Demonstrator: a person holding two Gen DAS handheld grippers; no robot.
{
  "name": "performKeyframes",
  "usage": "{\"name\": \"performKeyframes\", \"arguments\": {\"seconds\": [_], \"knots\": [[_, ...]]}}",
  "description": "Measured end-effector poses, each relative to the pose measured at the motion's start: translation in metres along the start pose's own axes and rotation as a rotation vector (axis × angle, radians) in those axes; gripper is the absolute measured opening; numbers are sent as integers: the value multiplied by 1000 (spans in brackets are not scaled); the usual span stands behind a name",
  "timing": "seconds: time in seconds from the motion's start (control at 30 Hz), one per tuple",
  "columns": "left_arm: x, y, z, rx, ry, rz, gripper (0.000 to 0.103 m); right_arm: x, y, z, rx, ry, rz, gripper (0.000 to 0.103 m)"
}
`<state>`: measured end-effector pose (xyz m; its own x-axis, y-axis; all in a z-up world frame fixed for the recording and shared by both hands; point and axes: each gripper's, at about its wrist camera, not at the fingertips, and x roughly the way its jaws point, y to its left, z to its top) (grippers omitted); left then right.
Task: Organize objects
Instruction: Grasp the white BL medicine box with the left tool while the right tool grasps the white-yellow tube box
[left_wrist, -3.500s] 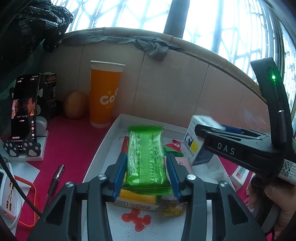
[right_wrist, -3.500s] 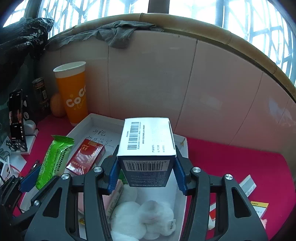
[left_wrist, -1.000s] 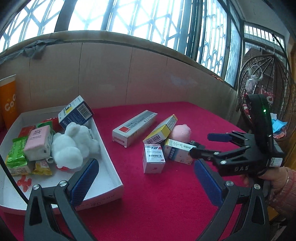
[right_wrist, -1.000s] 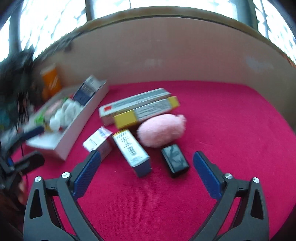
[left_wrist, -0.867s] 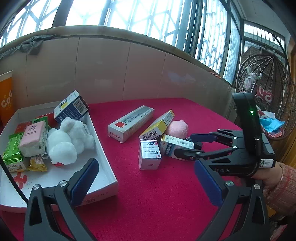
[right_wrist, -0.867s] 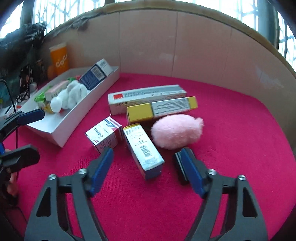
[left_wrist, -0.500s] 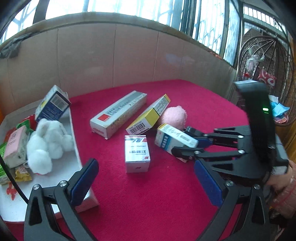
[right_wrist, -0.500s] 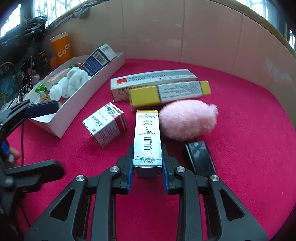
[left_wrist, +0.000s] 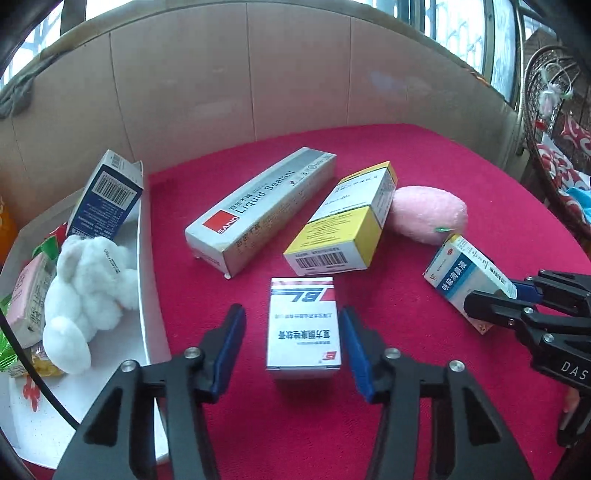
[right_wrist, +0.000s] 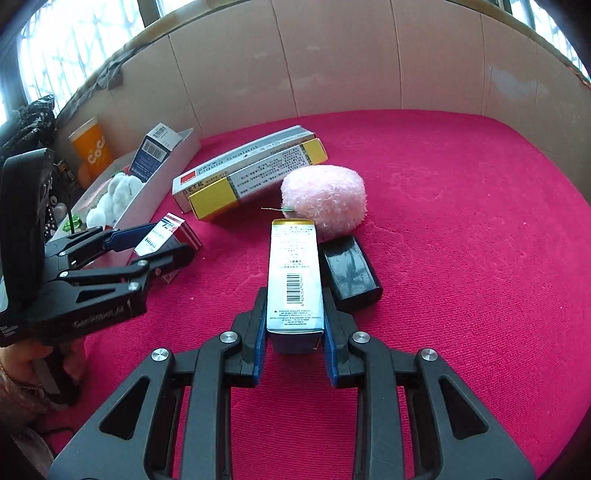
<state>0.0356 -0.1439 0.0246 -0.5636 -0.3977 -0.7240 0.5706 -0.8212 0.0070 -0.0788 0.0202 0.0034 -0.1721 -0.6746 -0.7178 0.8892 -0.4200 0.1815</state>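
Note:
In the left wrist view, a small white box with a red stripe (left_wrist: 303, 325) lies on the red cloth between the blue pads of my left gripper (left_wrist: 291, 317). Its jaws are closing, and a narrow gap still shows on the left side of the box. My right gripper (right_wrist: 295, 332) is shut on the near end of a narrow white and blue medicine box (right_wrist: 294, 273). That same medicine box (left_wrist: 465, 273) appears at the right of the left wrist view, held by the right gripper (left_wrist: 517, 295). From the right wrist view, the left gripper (right_wrist: 147, 240) straddles the small box (right_wrist: 166, 232).
A long grey sealant box (left_wrist: 258, 206), a yellow and white box (left_wrist: 343, 225) and a pink plush ball (left_wrist: 428, 214) lie behind. A black block (right_wrist: 349, 273) sits beside the held box. The white tray (left_wrist: 146, 280) on the left holds a blue box (left_wrist: 107, 199) and a white plush (left_wrist: 85, 288).
My left gripper came forward and down over the small box and its wide jaws narrowed around it. My right gripper closed on the narrow medicine box and keeps hold of it.

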Motion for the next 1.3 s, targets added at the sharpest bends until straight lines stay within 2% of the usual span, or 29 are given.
{"name": "performKeyframes", "arguments": {"seconds": [0.1,0.23,0.33,0.43,0.6,0.73,0.8,0.93,0.97,1.0,1.1,1.27,1.3], "knots": [[-6,0,-2,1,-18,13,49,-2,1,0,-3,0,-2,24],[-24,-11,-2,72,-115,39,49,-2,0,0,3,-5,-2,24],[-22,-24,0,135,-93,26,49,-1,-2,1,10,-2,3,24],[-18,-28,-1,135,-83,80,49,-1,-3,0,13,0,5,24],[-25,-22,-1,104,-88,36,49,-1,-4,1,11,1,7,24],[-32,-32,-9,170,-133,17,49,-2,-7,1,26,-2,18,24],[-26,-33,-5,154,-112,-1,49,-3,-7,1,31,-5,19,24],[-25,-13,-1,56,-105,15,50,-4,-7,0,31,-9,19,24],[-19,-14,4,44,-101,20,55,-4,-7,0,30,-9,19,24],[-15,-9,5,25,-79,19,60,-4,-7,0,30,-9,20,24],[-4,-3,3,-9,-17,-4,61,-4,-7,0,34,-11,25,24],[-3,-14,0,41,-6,-13,60,-5,-8,-1,39,-14,32,24],[-1,-16,0,46,-2,-11,53,-5,-7,-1,38,-15,33,24]]}}
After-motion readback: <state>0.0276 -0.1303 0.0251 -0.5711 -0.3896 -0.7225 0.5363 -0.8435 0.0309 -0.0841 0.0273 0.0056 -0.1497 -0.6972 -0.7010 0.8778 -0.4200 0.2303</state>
